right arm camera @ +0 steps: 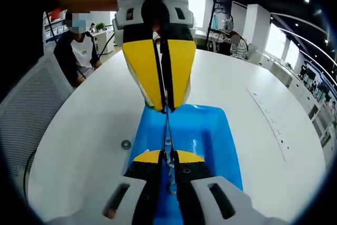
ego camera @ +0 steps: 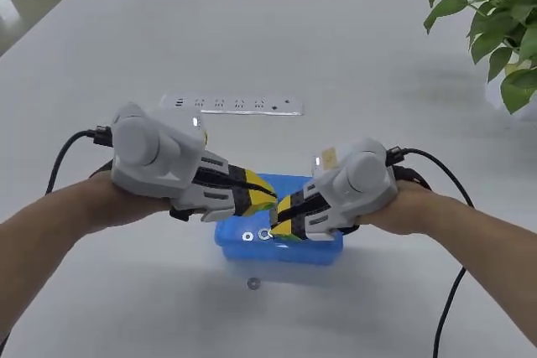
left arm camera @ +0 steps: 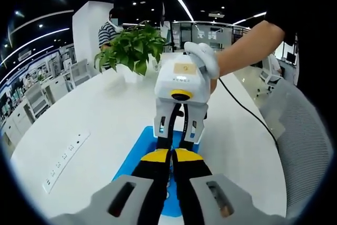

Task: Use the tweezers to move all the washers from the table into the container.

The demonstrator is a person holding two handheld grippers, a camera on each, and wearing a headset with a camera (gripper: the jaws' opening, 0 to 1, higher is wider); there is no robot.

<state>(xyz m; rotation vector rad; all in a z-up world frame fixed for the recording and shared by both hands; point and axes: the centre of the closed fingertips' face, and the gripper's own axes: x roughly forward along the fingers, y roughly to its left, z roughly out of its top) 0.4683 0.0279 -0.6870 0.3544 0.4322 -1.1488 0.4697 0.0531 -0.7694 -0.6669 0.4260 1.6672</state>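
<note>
I have the thin metal tweezers [right arm camera: 167, 125] strung between both tools. My left gripper [right arm camera: 166, 105] is clamped narrow on one end. My right gripper [right arm camera: 167, 156] is pinched almost closed round the other end, as far as I can judge from the slim gap.

Both meet above the blue rectangular plastic container [ego camera: 323, 253], which sits towards the near edge of the white bench [ego camera: 352, 81], about midway along it. Two small metal ring washers [ego camera: 247, 236] lie inside it. One more small metal washer [ego camera: 253, 283] lies on the bench just outside the container's near wall, closer to the near edge.

My worry is the hand-over. The tweezers are thin and smooth, and if I ease either grip unevenly they could twist, slide out and drop into the container, or bounce off its rim. With two tools on one slender piece I could also bend its arms or splay the tips.

I cannot see the tweezer tips from the head view, so aiming for the last washer is chancy. A glancing touch may flick it towards the near edge and off the bench. Leaning on the container wall could shove it over that washer.
</note>
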